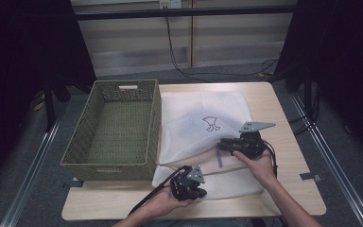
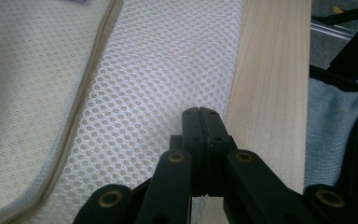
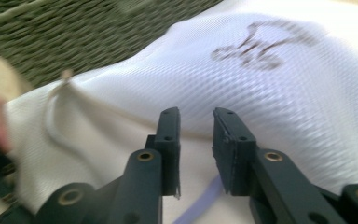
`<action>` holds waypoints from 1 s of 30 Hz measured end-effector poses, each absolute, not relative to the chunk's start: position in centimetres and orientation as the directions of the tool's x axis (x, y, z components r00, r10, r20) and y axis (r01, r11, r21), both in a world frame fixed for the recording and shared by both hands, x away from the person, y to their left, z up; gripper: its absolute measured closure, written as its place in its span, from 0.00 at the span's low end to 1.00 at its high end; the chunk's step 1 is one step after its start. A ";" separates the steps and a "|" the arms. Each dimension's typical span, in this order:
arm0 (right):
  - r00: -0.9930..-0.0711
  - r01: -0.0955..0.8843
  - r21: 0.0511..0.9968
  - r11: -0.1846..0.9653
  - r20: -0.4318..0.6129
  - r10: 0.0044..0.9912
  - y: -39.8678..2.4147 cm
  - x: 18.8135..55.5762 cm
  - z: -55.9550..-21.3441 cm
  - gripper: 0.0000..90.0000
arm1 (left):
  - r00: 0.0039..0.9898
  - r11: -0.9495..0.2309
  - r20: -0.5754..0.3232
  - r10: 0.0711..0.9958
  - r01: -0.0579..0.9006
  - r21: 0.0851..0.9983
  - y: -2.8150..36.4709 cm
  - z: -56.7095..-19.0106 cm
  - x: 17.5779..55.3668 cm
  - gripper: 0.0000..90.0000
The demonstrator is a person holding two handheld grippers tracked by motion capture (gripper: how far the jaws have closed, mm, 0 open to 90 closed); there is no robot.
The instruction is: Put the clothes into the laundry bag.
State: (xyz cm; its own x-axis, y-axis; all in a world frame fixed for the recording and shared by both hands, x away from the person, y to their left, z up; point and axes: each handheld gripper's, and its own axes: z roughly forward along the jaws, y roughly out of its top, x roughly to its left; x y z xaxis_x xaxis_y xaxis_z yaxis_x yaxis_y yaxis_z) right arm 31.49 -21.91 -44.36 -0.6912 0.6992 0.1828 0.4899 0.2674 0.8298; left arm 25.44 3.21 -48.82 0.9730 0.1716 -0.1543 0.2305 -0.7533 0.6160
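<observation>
Left claw [image 1: 192, 185] sits at lower centre of the high view, jaws clenched together; in the left gripper view they meet with a fold of the white mesh laundry bag [image 2: 168, 79] pinched between them, right at the bag's edge beside the pale wooden table [image 2: 270, 93].

Right claw [image 1: 231, 145] is at centre right of the high view, over the same bag, held by a hand [image 1: 260, 165] entering from the bottom edge. In the right gripper view its jaws stand apart with a clear gap; the pads press on nothing, and bag fabric lies just beyond and beneath them.

White mesh laundry bag occupies the centre of the table in the high view, with a dark printed figure [image 1: 211, 124] on its upper face and a pale cord loop [image 3: 58, 112] at left in the right gripper view. Its left edge touches a green woven rectangular basket [image 1: 111, 163], which fills the left half of the table.
</observation>
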 end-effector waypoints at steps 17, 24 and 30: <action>-0.655 0.563 0.734 0.379 0.117 0.746 -21.9 35.5 -49.5 0.81 | 0.977 -0.767 -0.139 0.160 0.211 0.606 3.2 -48.7 25.5 1.00; -0.655 0.577 0.721 0.383 0.128 0.745 -22.1 35.7 -50.4 0.83 | 0.976 -0.776 -0.131 0.174 0.218 0.592 3.3 -48.6 25.6 1.00; -0.662 0.577 0.720 0.386 0.136 0.737 -21.9 35.6 -50.2 0.98 | 0.977 -0.756 -0.144 0.157 0.213 0.619 3.1 -48.8 25.5 1.00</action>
